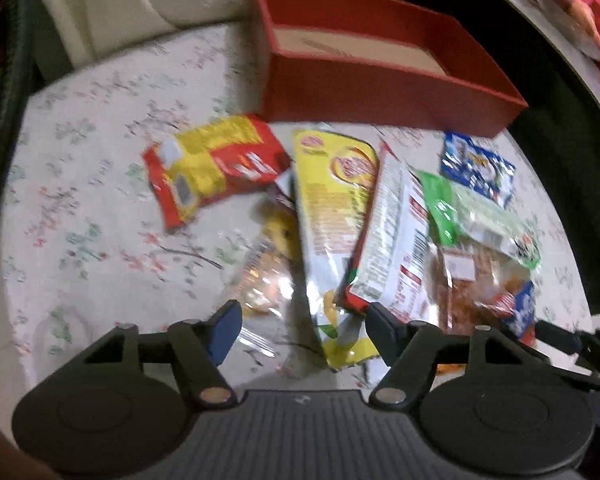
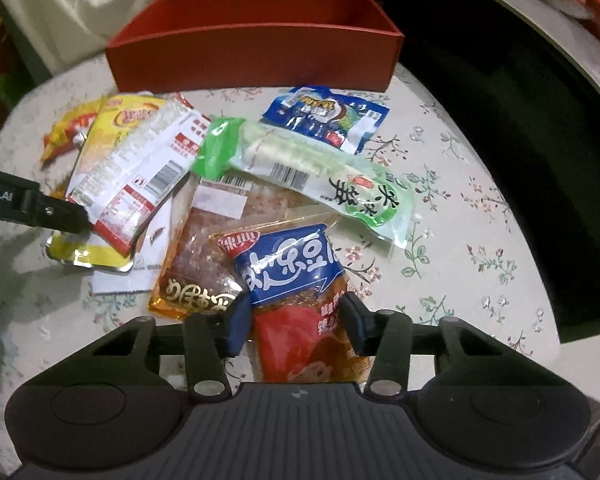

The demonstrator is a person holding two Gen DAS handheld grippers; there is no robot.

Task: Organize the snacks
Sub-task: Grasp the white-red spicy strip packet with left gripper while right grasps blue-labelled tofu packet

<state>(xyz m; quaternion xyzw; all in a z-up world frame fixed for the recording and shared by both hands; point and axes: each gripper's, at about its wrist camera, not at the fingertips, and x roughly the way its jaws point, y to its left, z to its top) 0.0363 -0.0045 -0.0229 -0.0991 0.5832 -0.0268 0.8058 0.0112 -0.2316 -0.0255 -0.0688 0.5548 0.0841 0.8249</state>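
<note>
R gripper [image 2: 294,320]: jaws partly open, straddling blue-and-red packet [image 2: 296,276] at near edge of snack pile, contact w/ pads unclear. L gripper [image 1: 302,330]: jaws wide, over bottom end of yellow bag [image 1: 332,216], nothing held. Snacks lie loose on floral cloth [image 2: 460,216]; red box [image 2: 256,60] behind pile. Red-yellow packet [image 1: 212,164] lies apart, left of the pile.
</note>
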